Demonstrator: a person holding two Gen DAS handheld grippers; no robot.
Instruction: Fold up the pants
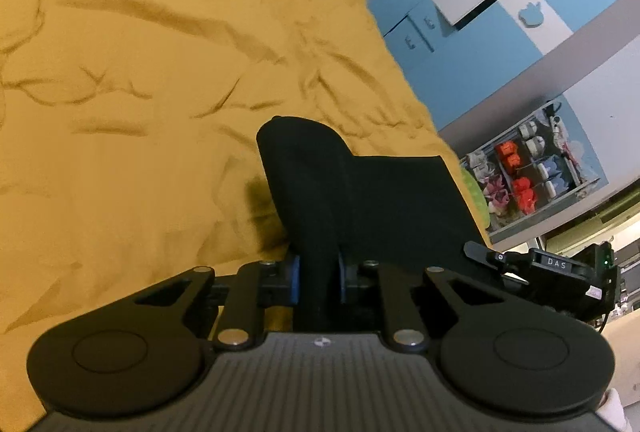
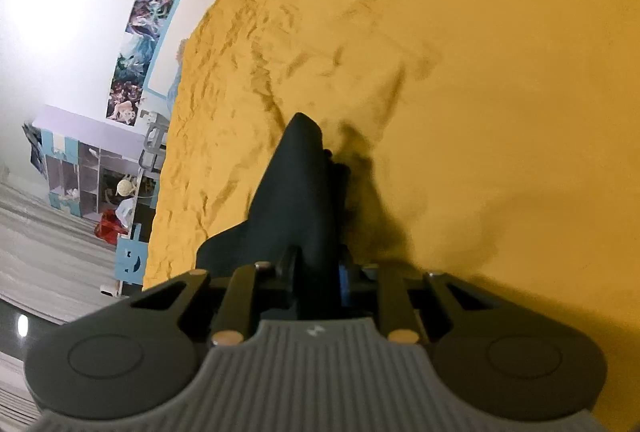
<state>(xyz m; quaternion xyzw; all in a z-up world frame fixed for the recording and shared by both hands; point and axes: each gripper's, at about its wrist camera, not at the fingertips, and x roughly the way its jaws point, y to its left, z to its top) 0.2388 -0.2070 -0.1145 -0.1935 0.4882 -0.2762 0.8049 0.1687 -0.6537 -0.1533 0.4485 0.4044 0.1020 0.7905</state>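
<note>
A fold of the black pants (image 1: 320, 200) is pinched between the blue pads (image 1: 294, 278) of the left gripper (image 1: 318, 278), the jaws being drawn in close on the cloth, which is bunched into a thick ridge that rises from the pads and ends in a rounded hump above them; from that ridge a flatter sheet of the same fabric is stretched away to the right, where the nose of the right gripper (image 1: 500, 258) is seen at its far edge. In the right wrist view another part of the pants (image 2: 298, 192) is clamped in the same manner between the narrowed jaws of the right gripper (image 2: 320, 276), with a blue pad (image 2: 343, 278) showing only on the right side of the cloth, and the fabric is raised into a pointed peak ahead of the fingers, a lower flap being spread to the left. A dark shadow is cast by the garment on the rumpled yellow bedspread (image 1: 140, 72) below it, and whether the lifted parts touch the bedspread cannot be told. Beyond the bed's edge blue and white cabinets (image 1: 500, 12) and a shelf of small coloured items (image 1: 524, 168) are seen in the left view, while posters (image 2: 140, 48) on a pale wall and a low shelf unit (image 2: 88, 168) are shown in the right
</note>
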